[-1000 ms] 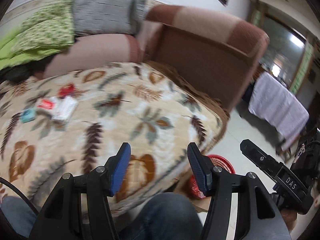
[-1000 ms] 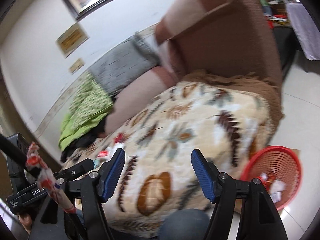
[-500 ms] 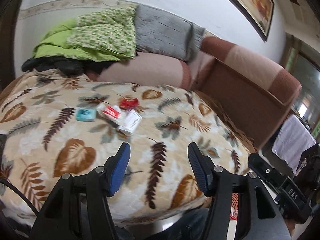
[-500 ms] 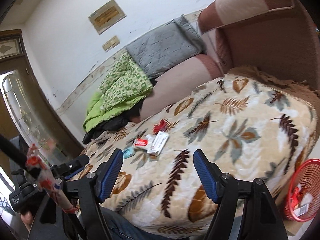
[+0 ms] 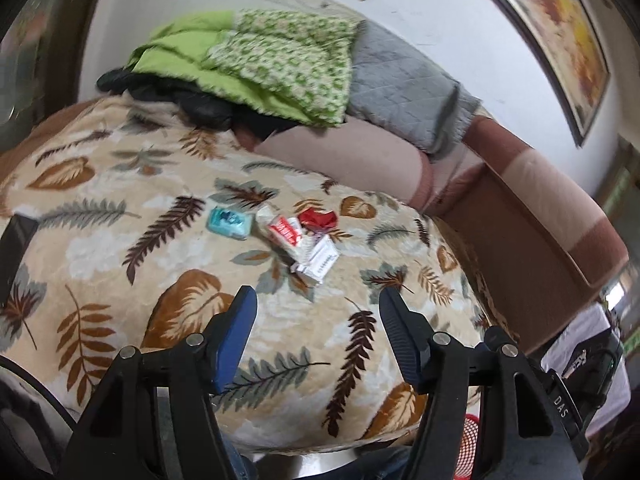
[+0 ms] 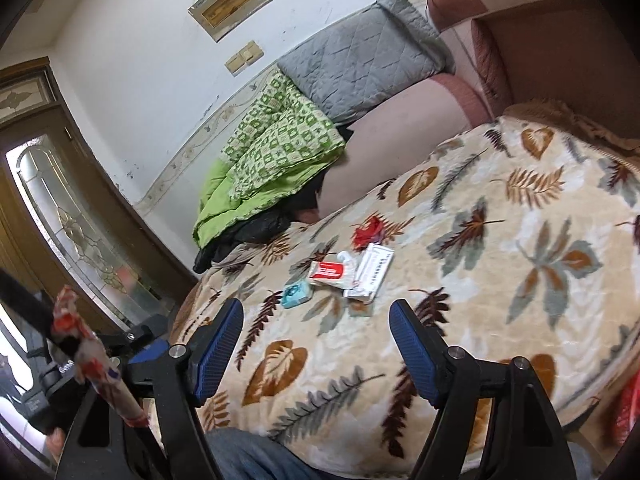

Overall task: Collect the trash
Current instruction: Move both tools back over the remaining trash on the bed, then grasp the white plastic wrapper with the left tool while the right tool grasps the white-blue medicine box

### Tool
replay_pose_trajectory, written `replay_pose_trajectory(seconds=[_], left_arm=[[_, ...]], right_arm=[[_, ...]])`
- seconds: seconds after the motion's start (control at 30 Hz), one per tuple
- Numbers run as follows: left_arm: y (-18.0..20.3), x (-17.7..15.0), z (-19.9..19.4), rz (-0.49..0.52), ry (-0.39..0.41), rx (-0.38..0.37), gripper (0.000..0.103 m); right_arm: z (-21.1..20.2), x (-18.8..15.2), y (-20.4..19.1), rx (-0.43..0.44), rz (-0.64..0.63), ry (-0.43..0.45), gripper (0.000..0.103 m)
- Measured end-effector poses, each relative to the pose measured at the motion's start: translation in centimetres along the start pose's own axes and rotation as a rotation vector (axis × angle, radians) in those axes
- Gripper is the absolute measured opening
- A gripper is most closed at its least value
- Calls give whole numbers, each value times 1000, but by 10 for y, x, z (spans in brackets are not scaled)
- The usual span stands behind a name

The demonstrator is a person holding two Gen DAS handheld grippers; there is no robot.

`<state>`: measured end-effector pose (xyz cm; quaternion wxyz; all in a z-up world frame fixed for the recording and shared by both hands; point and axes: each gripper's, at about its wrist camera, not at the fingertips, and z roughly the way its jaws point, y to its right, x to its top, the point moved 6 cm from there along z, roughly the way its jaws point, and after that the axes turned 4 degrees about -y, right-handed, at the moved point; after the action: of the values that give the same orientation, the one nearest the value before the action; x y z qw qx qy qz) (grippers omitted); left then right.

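A small heap of trash lies on the leaf-patterned blanket (image 5: 120, 248): a teal packet (image 5: 229, 221), a red-and-white packet (image 5: 285, 232), a crumpled red wrapper (image 5: 318, 218) and a white printed wrapper (image 5: 320, 261). The right wrist view shows the same teal packet (image 6: 295, 294), red-and-white packet (image 6: 328, 271), red wrapper (image 6: 368, 231) and white wrapper (image 6: 370, 271). My left gripper (image 5: 314, 306) is open and empty, short of the heap. My right gripper (image 6: 316, 312) is open and empty, also short of it. A red mesh basket (image 5: 474, 444) peeks out at the blanket's lower right.
Green bedding (image 5: 256, 60), a grey cushion (image 5: 404, 88) and dark clothing (image 5: 192, 100) pile up against the wall behind. A brown sofa arm (image 5: 540, 232) bounds the right side. A dark flat object (image 5: 14, 252) lies at the blanket's left edge. A wooden glazed door (image 6: 60, 208) stands left.
Both views have swung left from the sofa arm and basket toward the trash heap, which now sits closer and nearly centred ahead of both grippers. Both stayed open.
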<state>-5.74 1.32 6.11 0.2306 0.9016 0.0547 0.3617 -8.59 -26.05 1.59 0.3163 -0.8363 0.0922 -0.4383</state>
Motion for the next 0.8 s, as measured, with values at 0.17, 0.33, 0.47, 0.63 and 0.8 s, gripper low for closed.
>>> replay_pose_trajectory(seconds=[0.17, 0.33, 0.47, 0.63, 0.8], left_arm=[[-13, 14, 32, -53, -64, -3, 62], [-22, 27, 71, -73, -111, 38, 62], [-23, 36, 106, -106, -176, 34, 62], [-27, 50, 153, -204, -274, 83, 62], [-31, 63, 211, -283, -348, 146, 62]], right_arm=[[36, 7, 5, 34, 42, -44, 83], [75, 14, 22, 35, 97, -81, 83], [101, 18, 40, 29, 149, -101, 83], [136, 28, 57, 34, 200, -143, 83], [167, 40, 77, 29, 243, -169, 83]])
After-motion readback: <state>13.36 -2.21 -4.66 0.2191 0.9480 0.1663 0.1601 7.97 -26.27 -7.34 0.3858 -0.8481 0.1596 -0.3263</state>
